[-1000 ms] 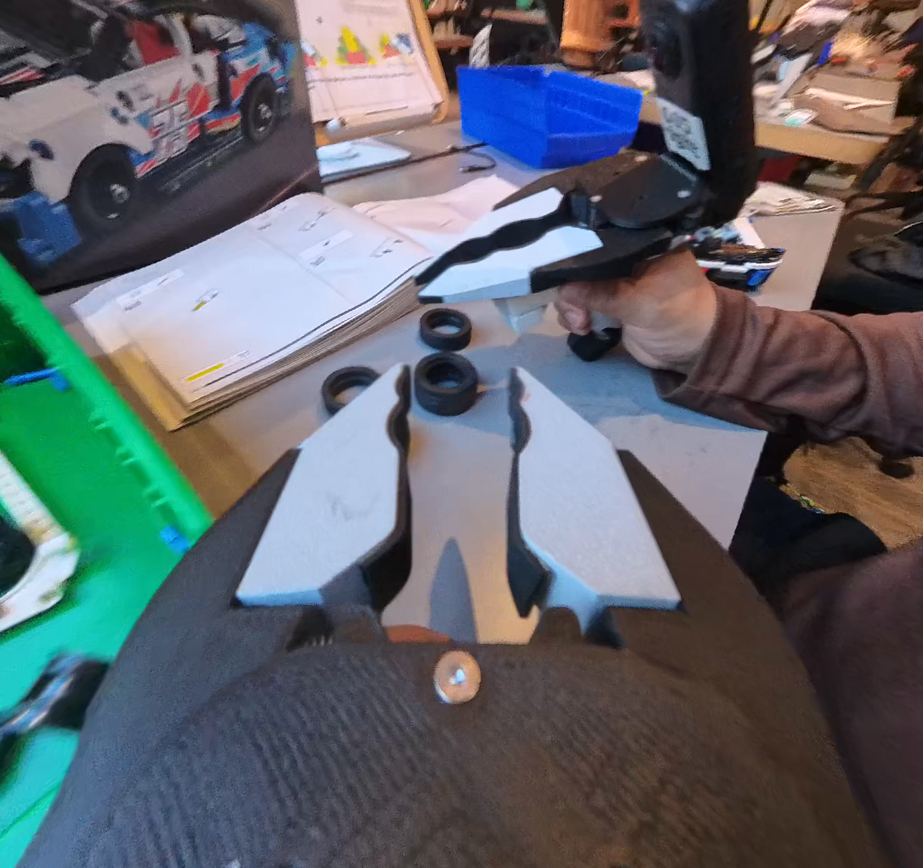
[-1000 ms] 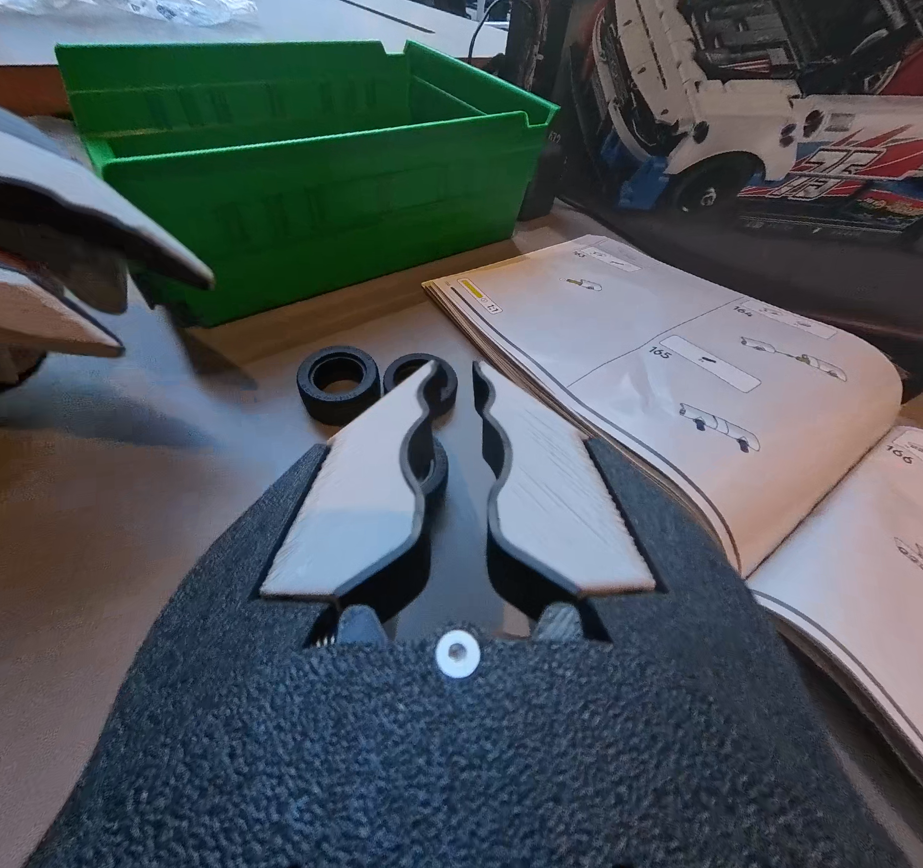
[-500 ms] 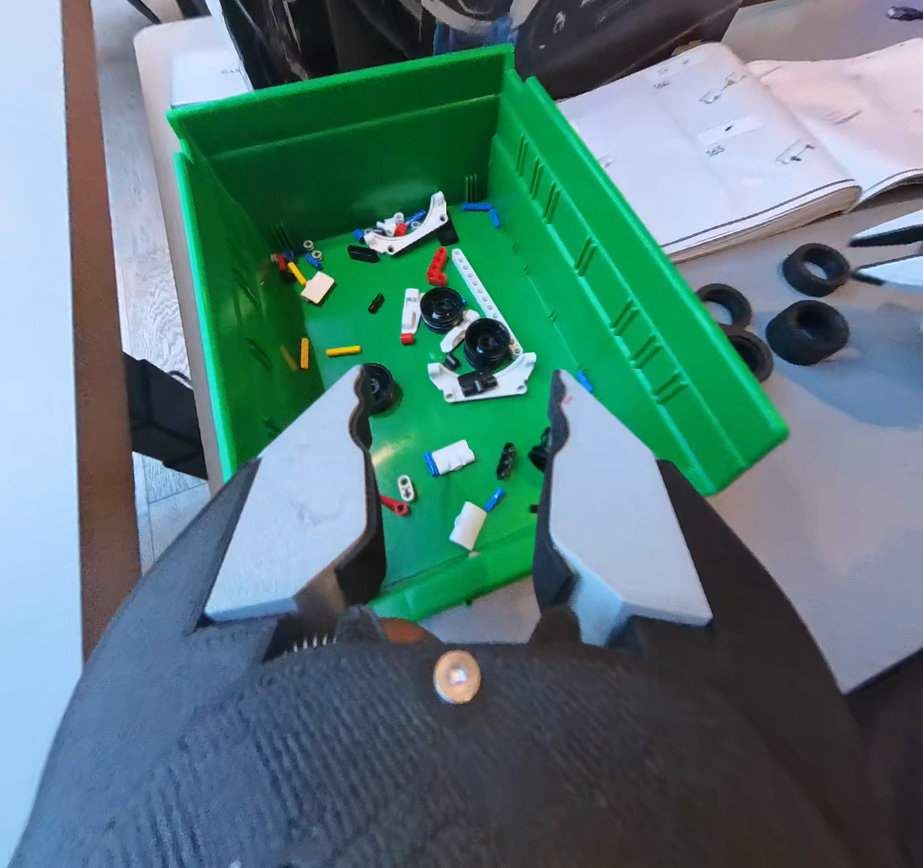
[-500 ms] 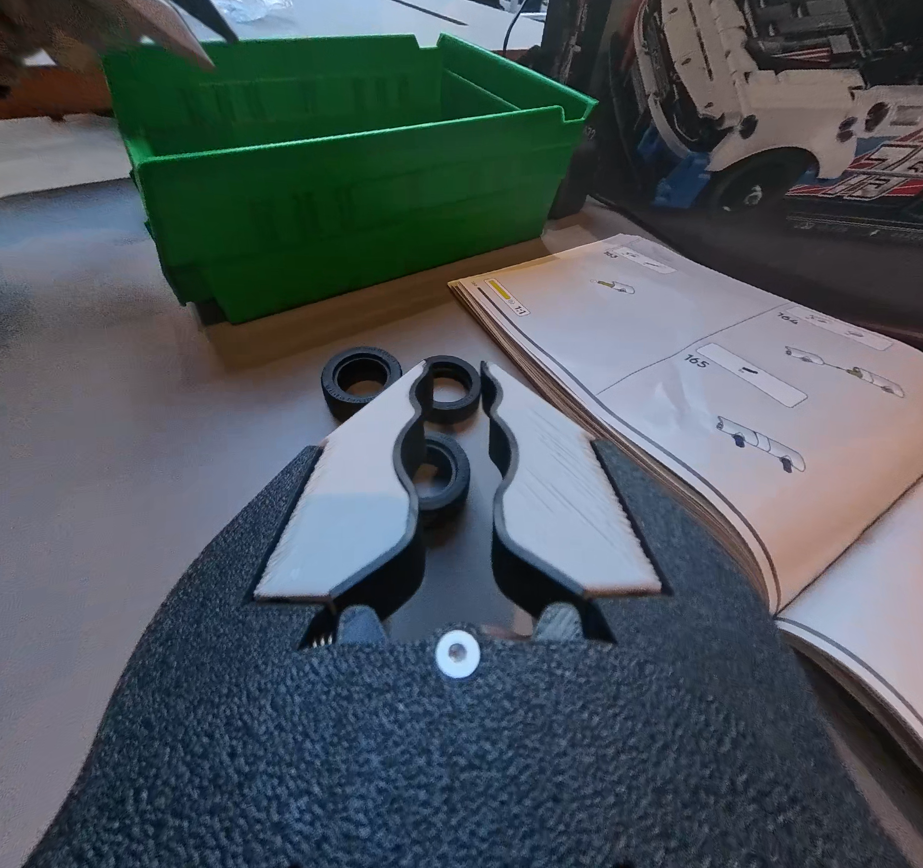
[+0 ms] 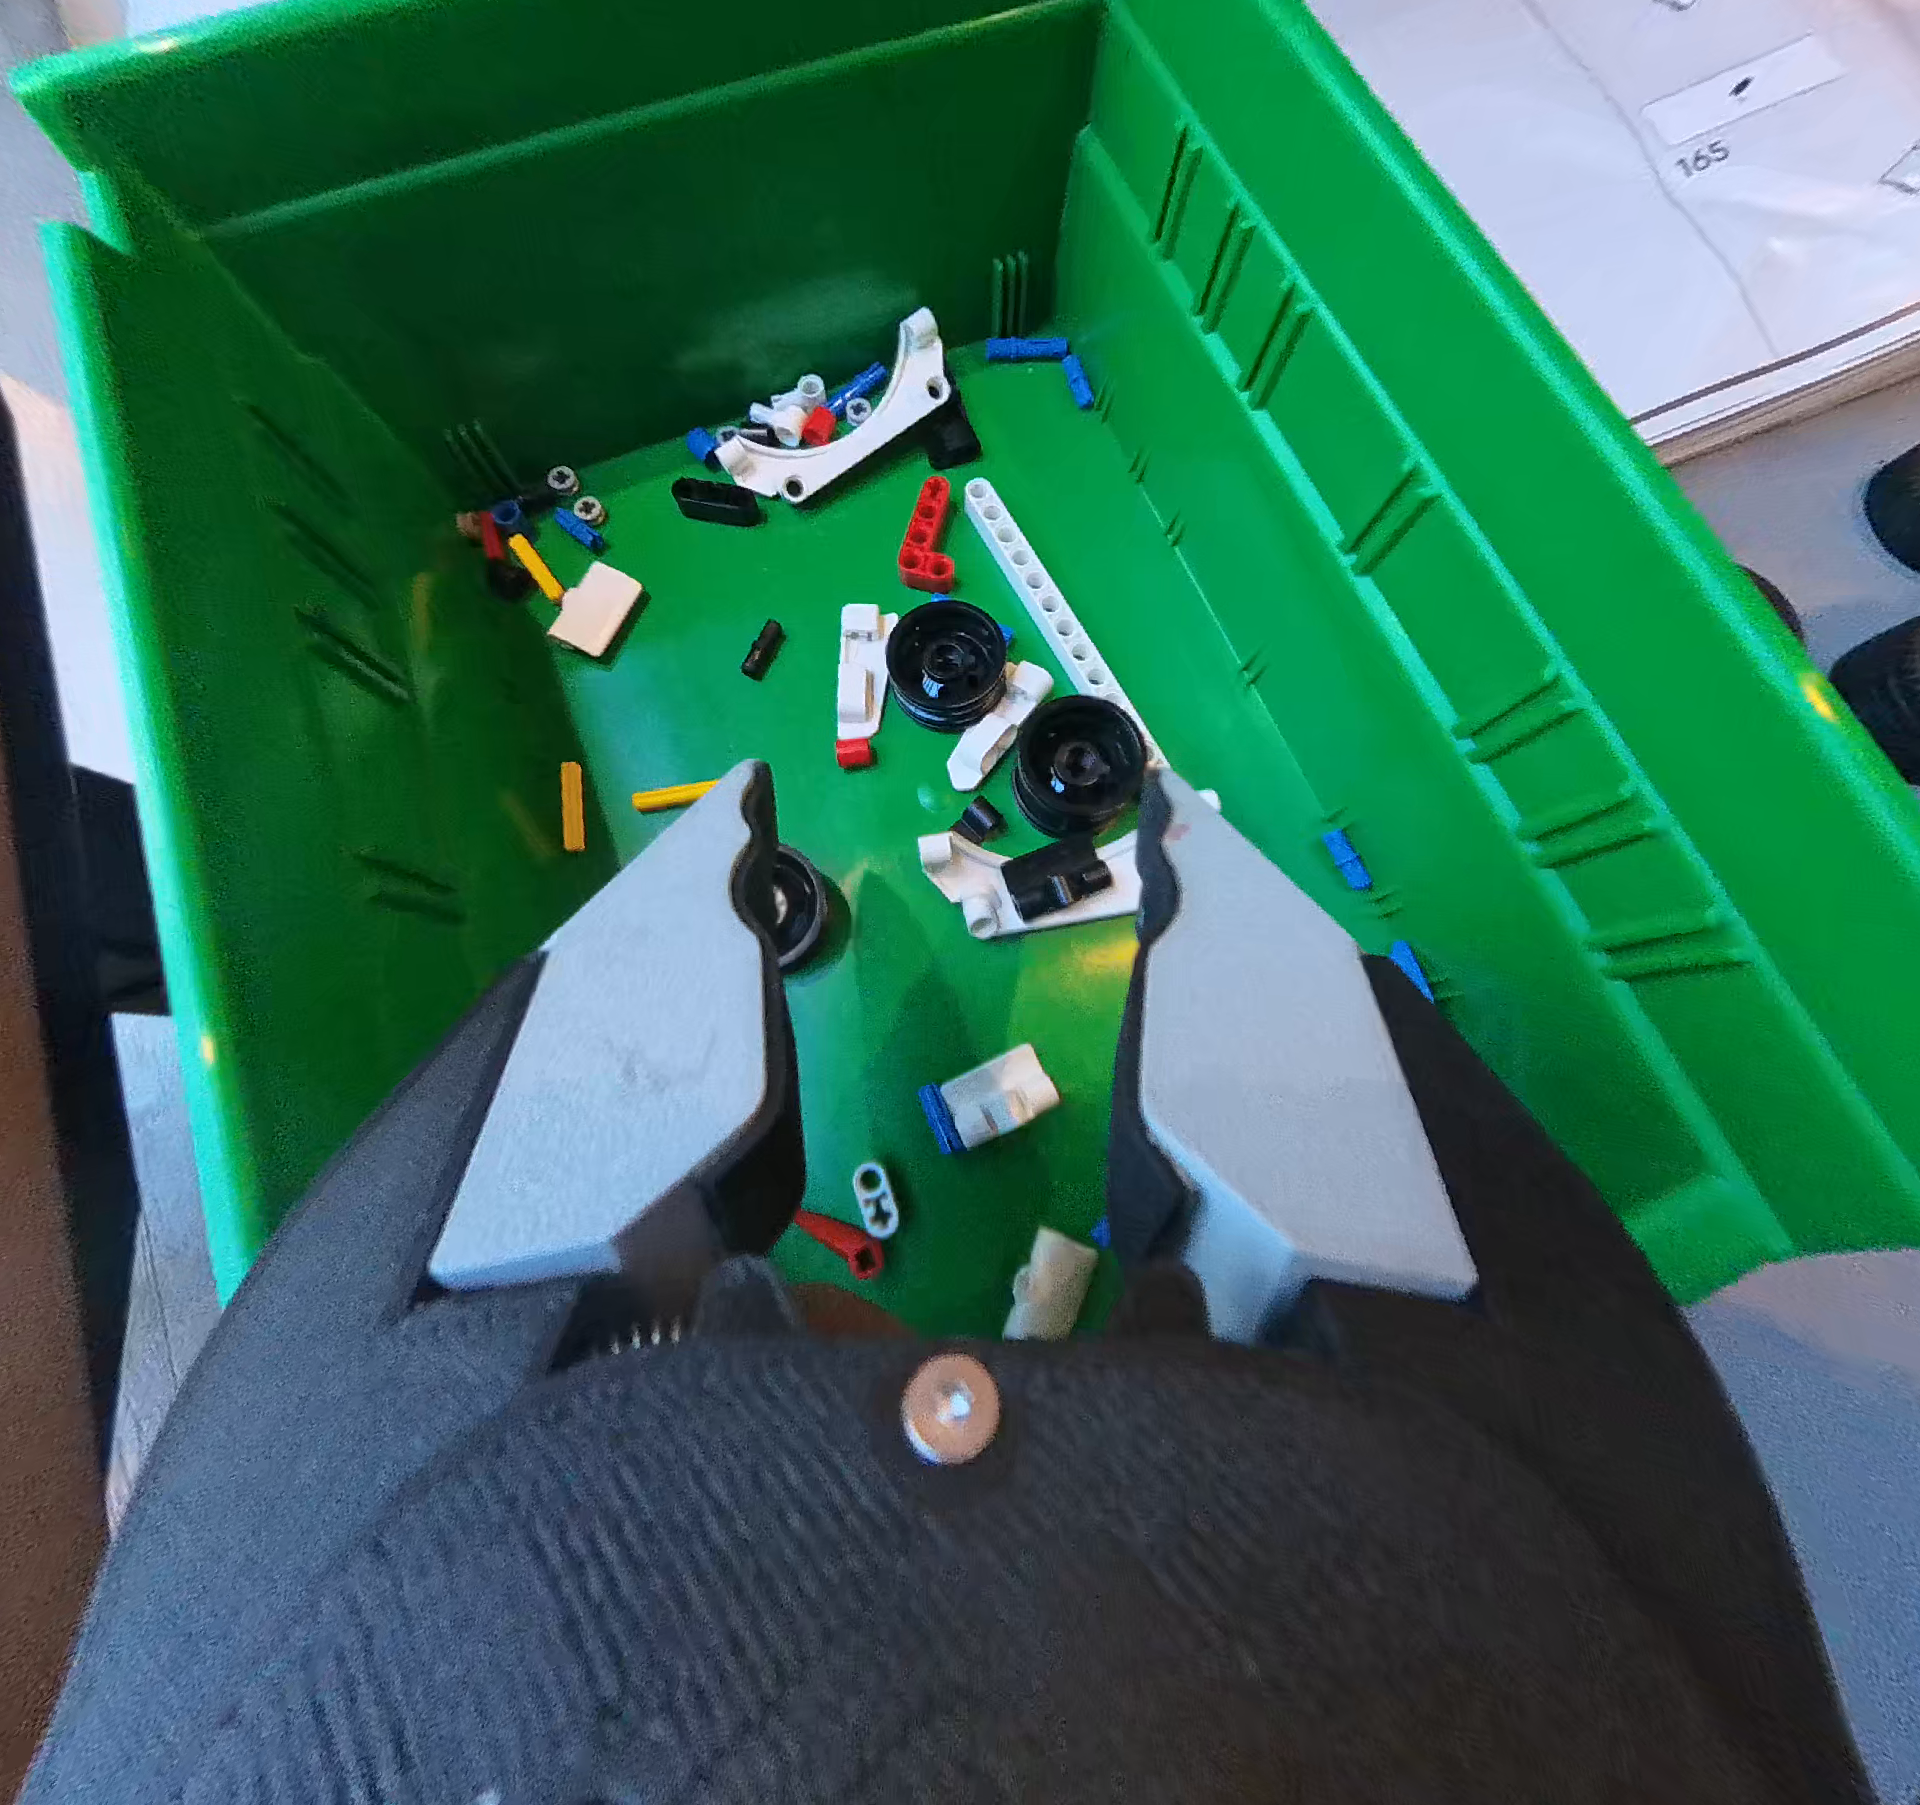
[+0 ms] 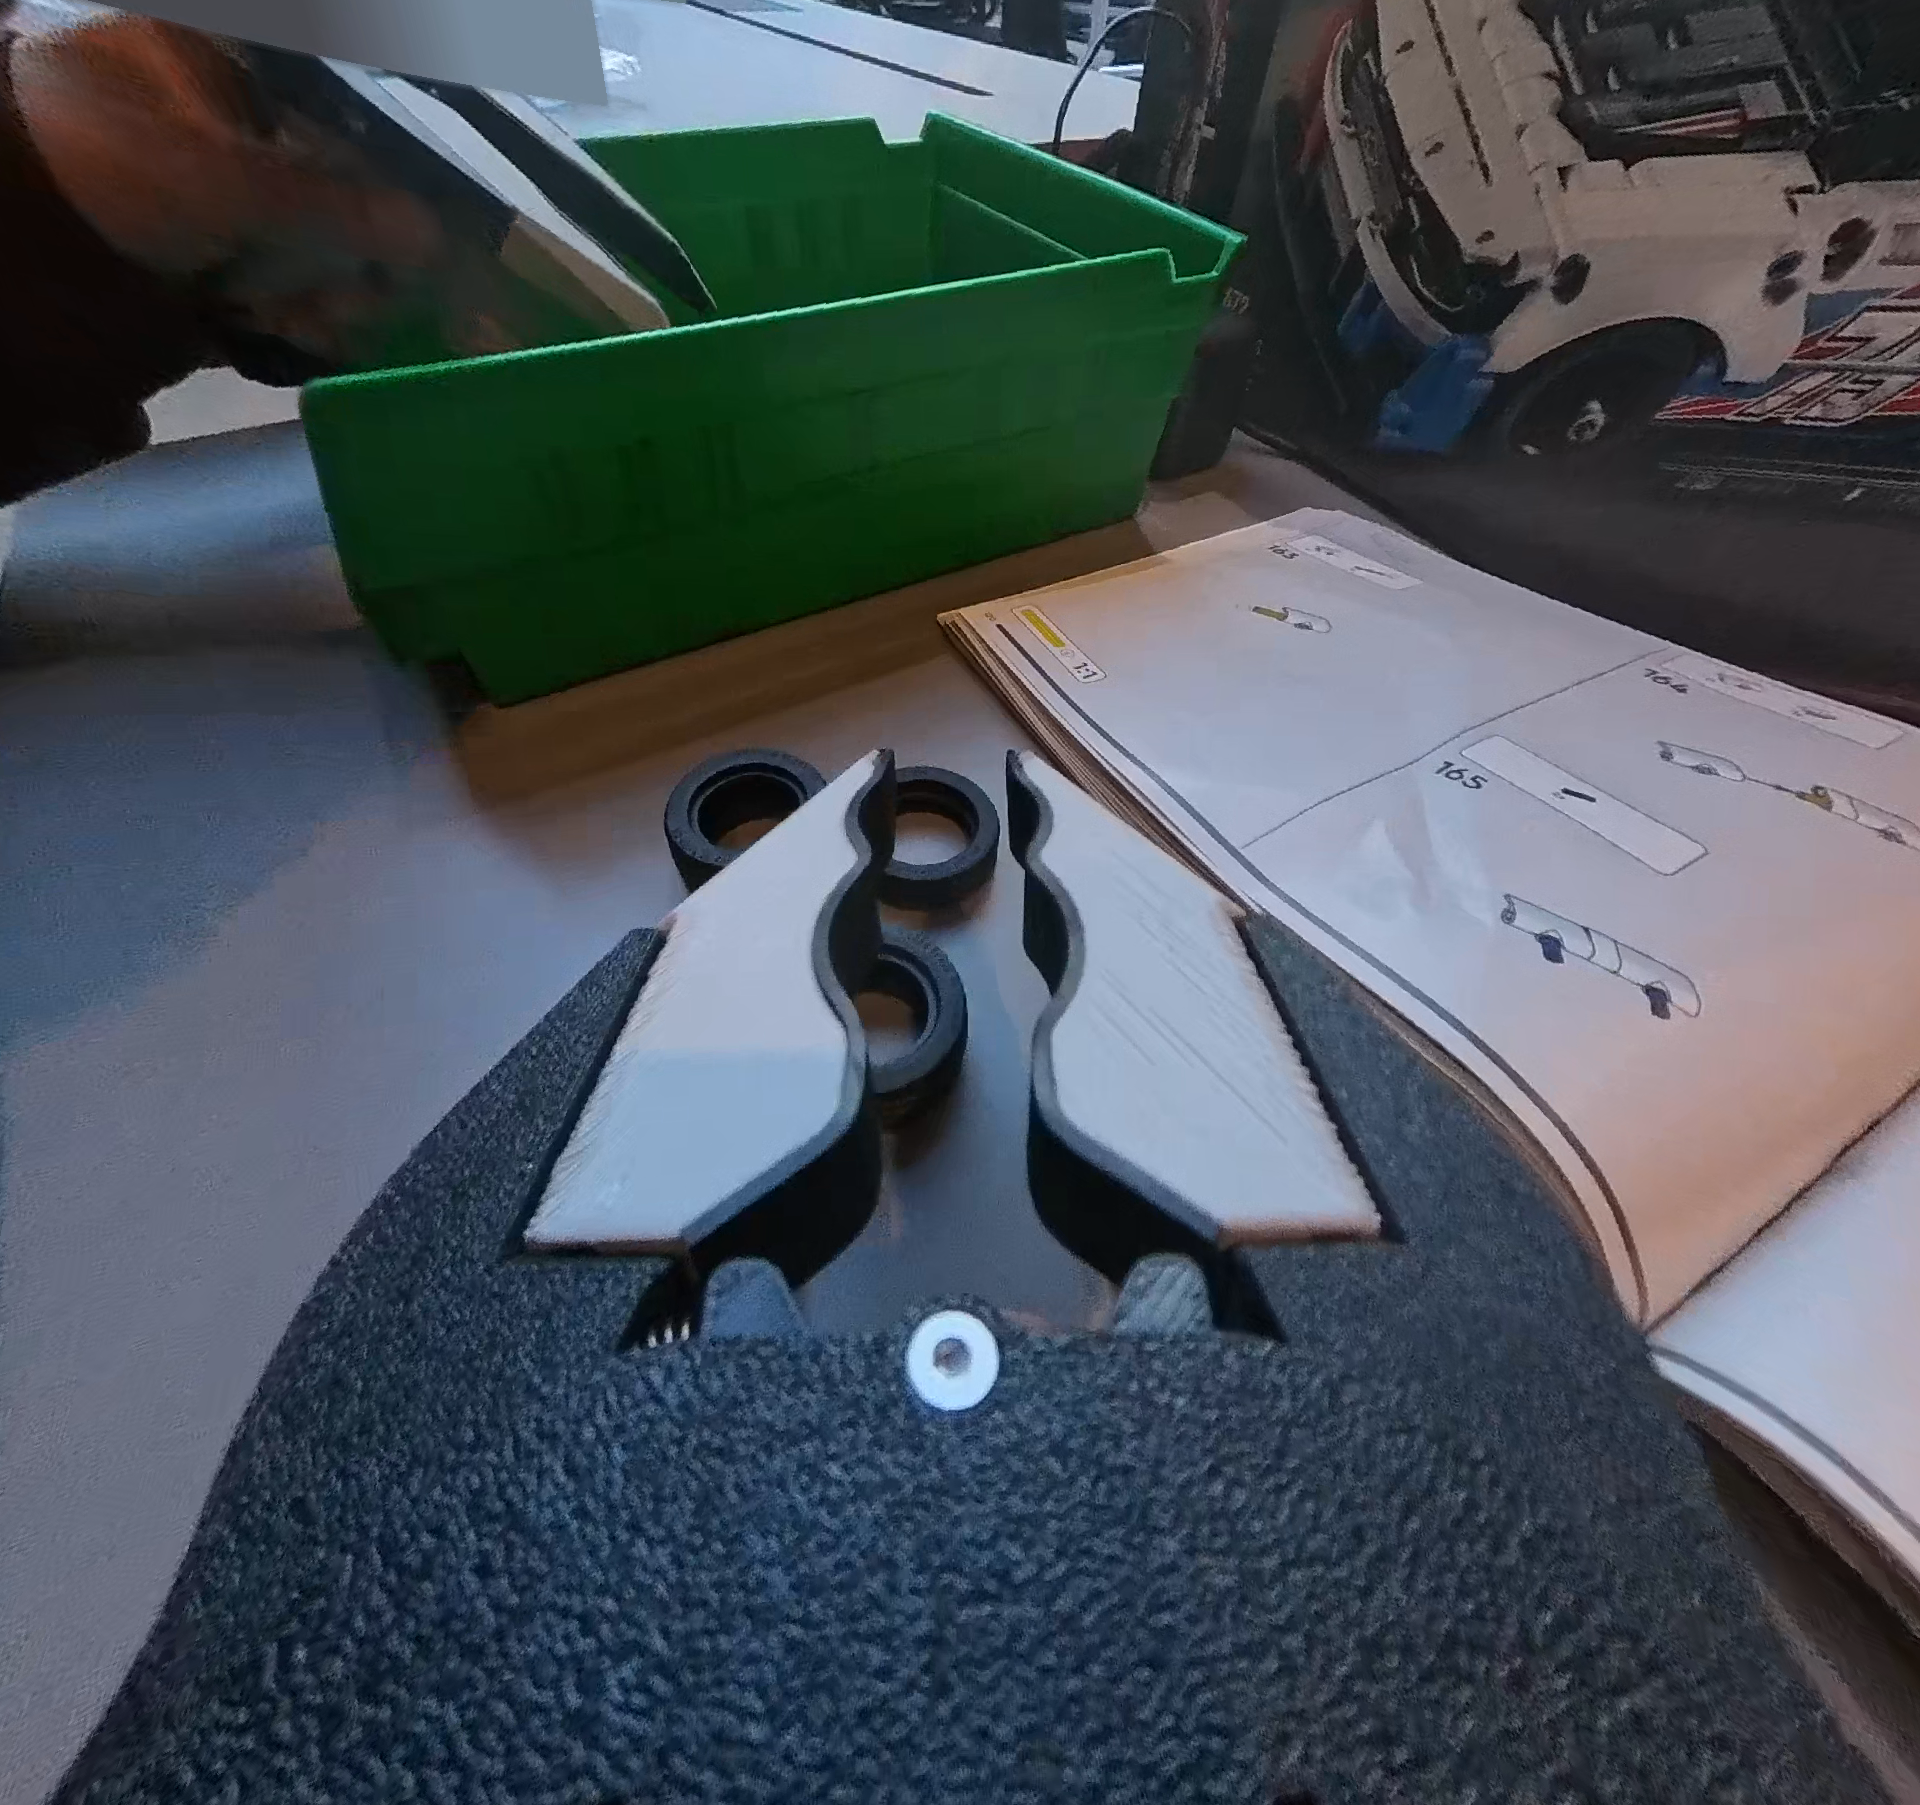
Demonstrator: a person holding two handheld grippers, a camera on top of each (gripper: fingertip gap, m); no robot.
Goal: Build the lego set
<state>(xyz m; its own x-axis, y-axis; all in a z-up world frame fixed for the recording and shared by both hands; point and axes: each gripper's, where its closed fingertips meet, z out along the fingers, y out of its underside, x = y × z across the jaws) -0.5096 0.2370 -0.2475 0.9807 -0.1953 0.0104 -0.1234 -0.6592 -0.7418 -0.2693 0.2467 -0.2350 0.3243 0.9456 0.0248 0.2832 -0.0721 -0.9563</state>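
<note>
The left gripper (image 5: 951, 789) hung wide apart over the bin (image 5: 644, 155) (empty-handed), wheels (image 5: 1081, 766) lying just ahead.

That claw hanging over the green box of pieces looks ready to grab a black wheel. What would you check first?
1. Left gripper open, fingers empty: ok.
2. Black wheel hubs visible in the green bin: ok.
3. Nearest hub clear of clutter: not ok, white pieces touch it.
4. Fingers inside the bin walls: ok.
5. Right gripper out of the way, open over the tires: ok.
6. Which piece the manual wants: cannot tell.
</note>
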